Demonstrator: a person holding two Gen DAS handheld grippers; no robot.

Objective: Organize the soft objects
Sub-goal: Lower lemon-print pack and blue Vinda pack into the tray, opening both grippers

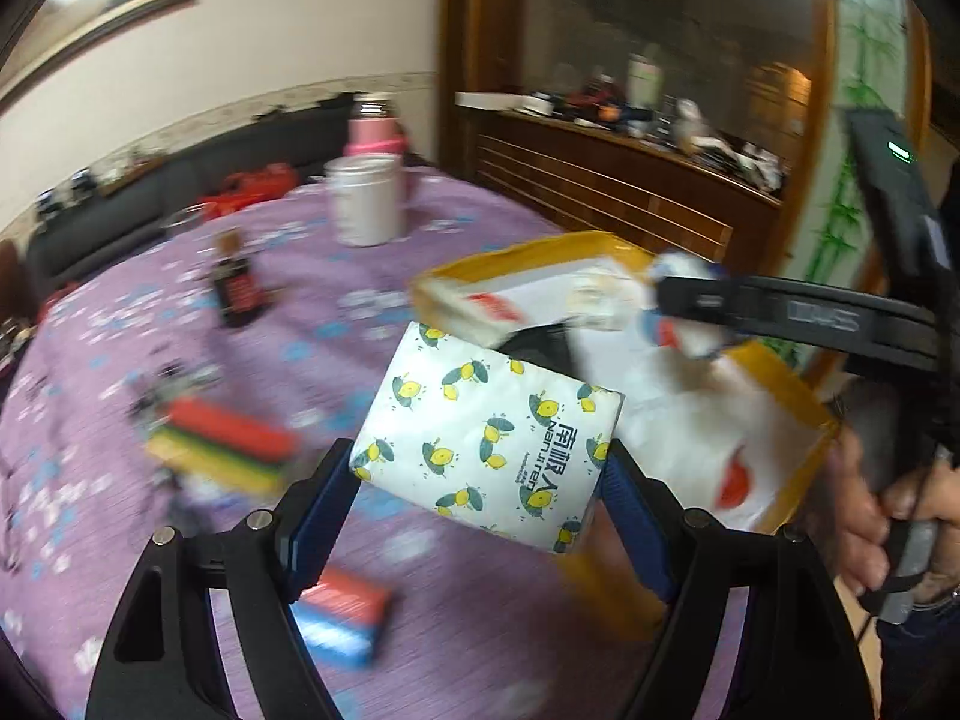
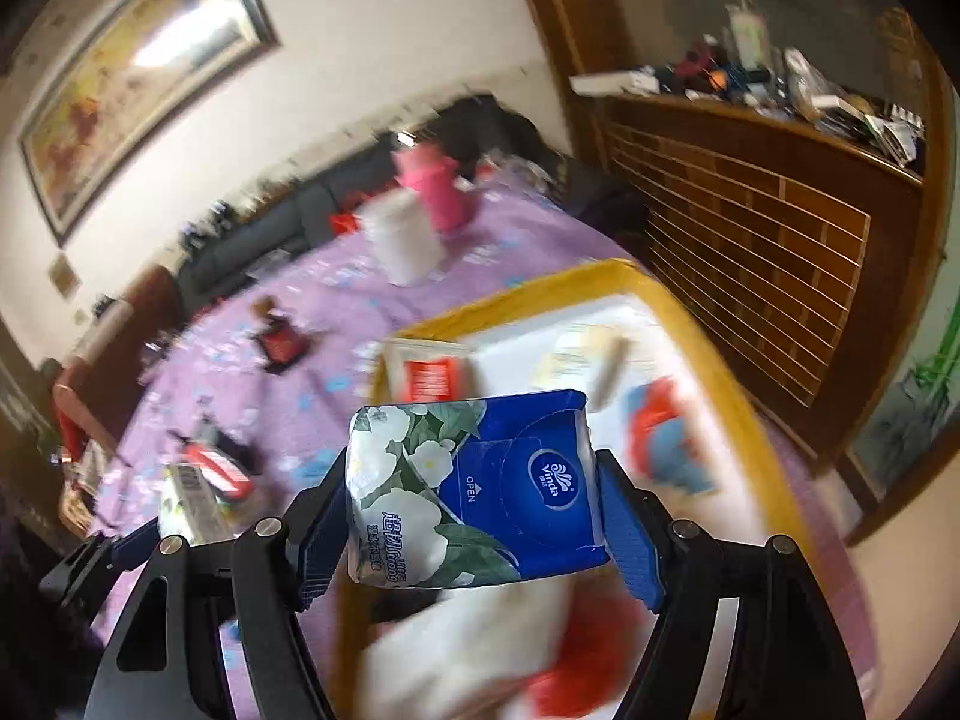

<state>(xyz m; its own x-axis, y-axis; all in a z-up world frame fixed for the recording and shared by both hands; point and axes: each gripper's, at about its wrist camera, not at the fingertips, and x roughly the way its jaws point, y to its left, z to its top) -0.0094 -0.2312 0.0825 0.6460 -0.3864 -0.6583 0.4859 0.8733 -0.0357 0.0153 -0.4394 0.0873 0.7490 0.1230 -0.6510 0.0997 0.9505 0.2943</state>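
Now the left tongs clamp the lemon-print tissue pack and the right tongs clamp the blue tissue pack, both above the yellow box. Probably a soft pack slips, or they collide.

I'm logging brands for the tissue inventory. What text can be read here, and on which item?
"Nanjiren": white lemon-print tissue pack in the left gripper.
"Vinda", "OPEN": blue floral tissue pack in the right gripper.
Chinese characters on both packs: not transcribed.
Red-labelled white pack in yellow-rimmed box: blurred.
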